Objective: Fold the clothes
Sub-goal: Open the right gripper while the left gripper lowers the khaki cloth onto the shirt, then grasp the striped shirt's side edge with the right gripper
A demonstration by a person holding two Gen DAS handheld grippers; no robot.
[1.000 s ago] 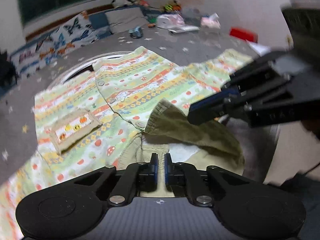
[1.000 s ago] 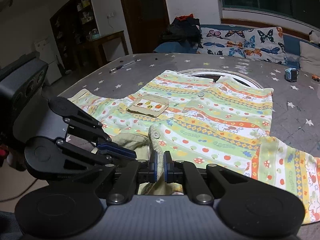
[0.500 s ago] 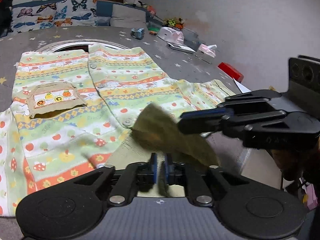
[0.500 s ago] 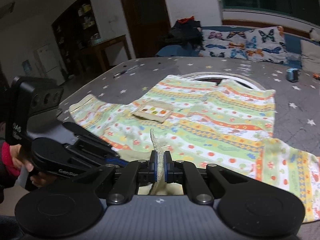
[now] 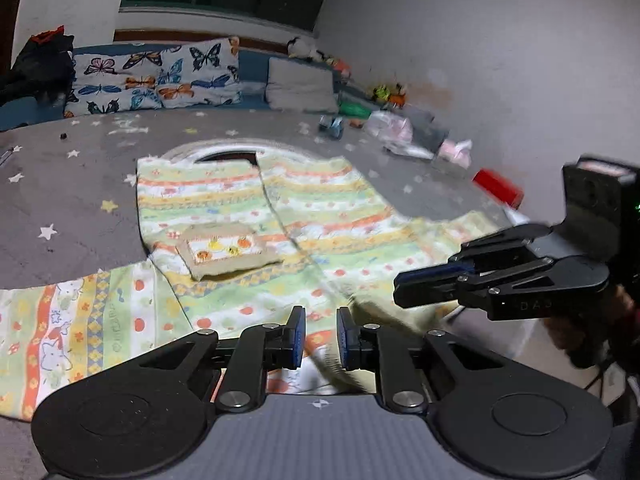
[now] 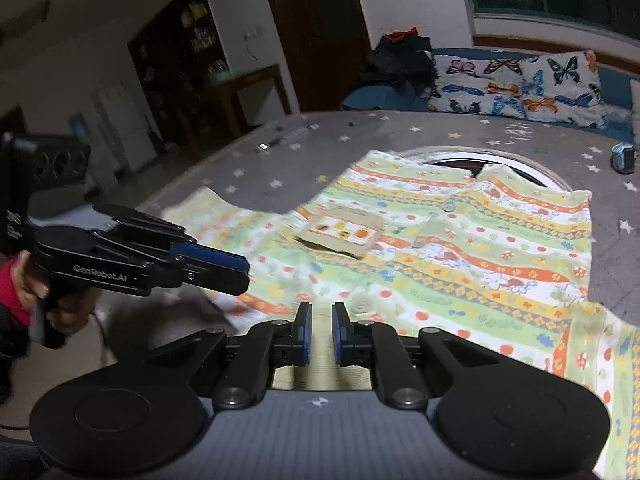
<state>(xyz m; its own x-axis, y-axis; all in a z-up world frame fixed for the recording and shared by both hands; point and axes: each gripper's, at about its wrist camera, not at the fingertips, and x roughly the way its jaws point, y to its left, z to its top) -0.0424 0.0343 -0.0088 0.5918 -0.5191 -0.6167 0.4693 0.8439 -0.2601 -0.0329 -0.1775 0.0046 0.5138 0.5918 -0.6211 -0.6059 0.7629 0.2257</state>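
Shirt: I see the striped shirt (image 5: 248, 208) spread flat on the grey starred table (image 5: 60, 184), pocket patch up.
Left gripper (image 5: 320, 336): my fingers stand a little apart, holding nothing; the hem lies blurred below them.
Right gripper (image 6: 321, 332): fingers slightly apart, empty, above the near hem.
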